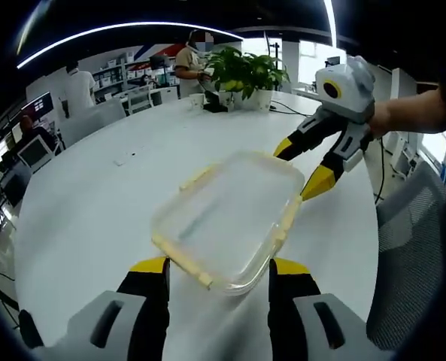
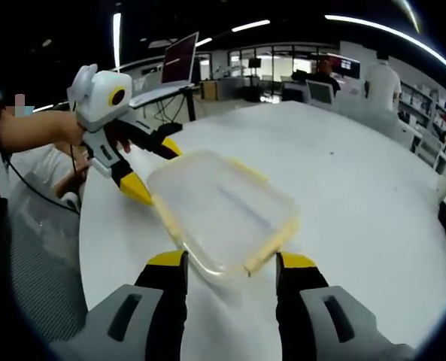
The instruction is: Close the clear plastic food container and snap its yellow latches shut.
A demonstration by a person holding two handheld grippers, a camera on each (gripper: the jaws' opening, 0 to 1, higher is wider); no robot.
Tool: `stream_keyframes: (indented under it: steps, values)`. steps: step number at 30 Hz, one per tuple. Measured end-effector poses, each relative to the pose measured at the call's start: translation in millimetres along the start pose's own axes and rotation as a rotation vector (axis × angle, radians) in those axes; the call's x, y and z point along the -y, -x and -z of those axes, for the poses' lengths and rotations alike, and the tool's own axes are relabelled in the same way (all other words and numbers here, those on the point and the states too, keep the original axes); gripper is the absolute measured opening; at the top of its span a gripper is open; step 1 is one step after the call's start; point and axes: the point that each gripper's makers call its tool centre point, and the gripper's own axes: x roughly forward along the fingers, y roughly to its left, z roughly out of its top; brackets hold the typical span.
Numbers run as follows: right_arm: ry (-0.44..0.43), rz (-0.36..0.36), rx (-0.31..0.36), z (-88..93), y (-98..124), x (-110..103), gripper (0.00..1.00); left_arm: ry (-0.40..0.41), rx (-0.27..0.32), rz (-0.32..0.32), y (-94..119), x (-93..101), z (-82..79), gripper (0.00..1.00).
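A clear plastic food container (image 1: pixel 226 214) with its lid on lies on the round white table (image 1: pixel 95 203). Pale yellow latches (image 1: pixel 182 263) run along its sides and stick outward. My left gripper (image 1: pixel 219 265) is open, and the container's near end sits between its yellow-tipped jaws. From the right, the right gripper (image 1: pixel 304 165) reaches in, open, straddling the far corner. In the right gripper view the same container (image 2: pixel 223 207) lies between my right gripper's (image 2: pixel 232 260) jaws, a latch (image 2: pixel 271 244) by the right jaw. The left gripper (image 2: pixel 151 169), held by a hand, straddles the far end.
A potted plant (image 1: pixel 245 71) stands at the table's far edge with a person (image 1: pixel 189 64) behind it. A grey mesh chair (image 1: pixel 411 256) is close by the table's edge. An open laptop (image 2: pixel 179 60) sits on a far desk. People sit at monitors (image 2: pixel 320 79).
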Motion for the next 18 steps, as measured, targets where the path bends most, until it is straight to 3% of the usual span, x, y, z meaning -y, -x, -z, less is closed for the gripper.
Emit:
stream_keyframes:
  steps: [18]
  values:
    - [-0.01, 0.006, -0.008, -3.2, -4.0, 4.5, 0.44, -0.01, -0.009, 0.01, -2.6, -7.2, -2.7, 0.47]
